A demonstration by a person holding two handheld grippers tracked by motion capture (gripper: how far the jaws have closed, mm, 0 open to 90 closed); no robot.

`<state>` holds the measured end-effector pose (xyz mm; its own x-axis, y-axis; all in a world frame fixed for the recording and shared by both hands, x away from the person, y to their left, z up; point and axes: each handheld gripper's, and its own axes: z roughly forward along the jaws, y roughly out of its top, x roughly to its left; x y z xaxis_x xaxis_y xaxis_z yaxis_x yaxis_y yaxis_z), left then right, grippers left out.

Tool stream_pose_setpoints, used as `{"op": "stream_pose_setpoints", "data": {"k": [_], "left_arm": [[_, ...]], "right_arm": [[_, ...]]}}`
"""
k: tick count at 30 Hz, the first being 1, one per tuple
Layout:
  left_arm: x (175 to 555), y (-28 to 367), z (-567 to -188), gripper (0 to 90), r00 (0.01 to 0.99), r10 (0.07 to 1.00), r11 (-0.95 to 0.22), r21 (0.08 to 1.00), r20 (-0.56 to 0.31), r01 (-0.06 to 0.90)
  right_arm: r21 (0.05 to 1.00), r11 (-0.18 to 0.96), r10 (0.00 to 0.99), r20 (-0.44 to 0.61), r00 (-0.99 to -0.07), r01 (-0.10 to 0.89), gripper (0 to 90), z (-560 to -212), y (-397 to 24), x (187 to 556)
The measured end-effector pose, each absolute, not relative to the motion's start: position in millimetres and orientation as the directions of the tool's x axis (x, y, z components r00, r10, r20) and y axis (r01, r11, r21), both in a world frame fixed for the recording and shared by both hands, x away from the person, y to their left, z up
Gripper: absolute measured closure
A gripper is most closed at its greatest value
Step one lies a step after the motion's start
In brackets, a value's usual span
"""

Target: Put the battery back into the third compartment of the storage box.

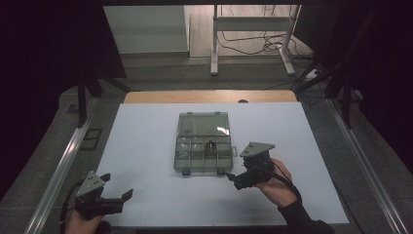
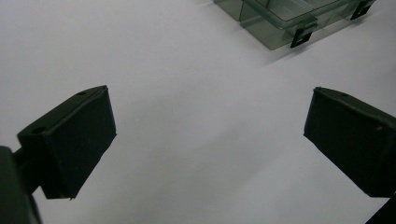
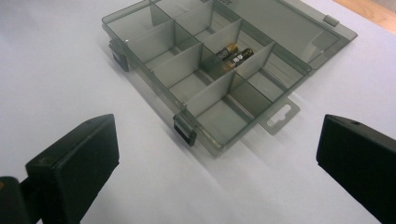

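A smoky clear compartment box [image 1: 191, 163] lies open mid-table, its lid [image 1: 202, 124] folded back flat. Two small batteries [image 1: 211, 146] lie in one middle compartment. In the right gripper view the batteries [image 3: 233, 53] show as one gold and one black, and the box [image 3: 205, 93] sits just ahead. My right gripper [image 1: 236, 168] is at the box's near right corner, open and holding nothing; its jaws [image 3: 218, 140] stand wide apart. My left gripper [image 1: 117, 186] hovers open near the table's front left. A box corner [image 2: 280, 23] lies beyond its gripper [image 2: 210, 116].
The white table surface [image 1: 146, 146] has a wooden strip [image 1: 209, 96] along its far edge. Metal rails [image 1: 63, 165] run along both sides. A white stand [image 1: 253, 34] and floor cables [image 1: 243, 46] lie beyond the table.
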<state>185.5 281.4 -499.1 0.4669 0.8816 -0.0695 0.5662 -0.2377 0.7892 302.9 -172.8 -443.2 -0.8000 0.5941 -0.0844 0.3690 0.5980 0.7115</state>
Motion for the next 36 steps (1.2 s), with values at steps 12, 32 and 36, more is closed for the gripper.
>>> {"op": "stream_pose_setpoints", "data": {"k": [12, 32, 36], "left_arm": [[185, 281, -499, 2.7, 0.467, 0.881, -0.238, 0.79, -0.069, 0.566], [186, 281, -499, 2.7, 0.468, 0.881, -0.238, 0.79, -0.07, 0.565], [186, 281, -499, 2.7, 0.468, 0.881, -0.237, 0.79, -0.07, 0.565]], "right_arm": [[0.72, 0.574, 0.635, -0.089, -0.767, 0.391, 0.0, -445, -199, 294], [0.743, 0.534, 0.676, -0.087, -0.732, 0.404, 0.0, -454, -226, 279], [0.741, 0.529, 0.682, -0.082, -0.727, 0.413, 0.0, -455, -230, 276]]}}
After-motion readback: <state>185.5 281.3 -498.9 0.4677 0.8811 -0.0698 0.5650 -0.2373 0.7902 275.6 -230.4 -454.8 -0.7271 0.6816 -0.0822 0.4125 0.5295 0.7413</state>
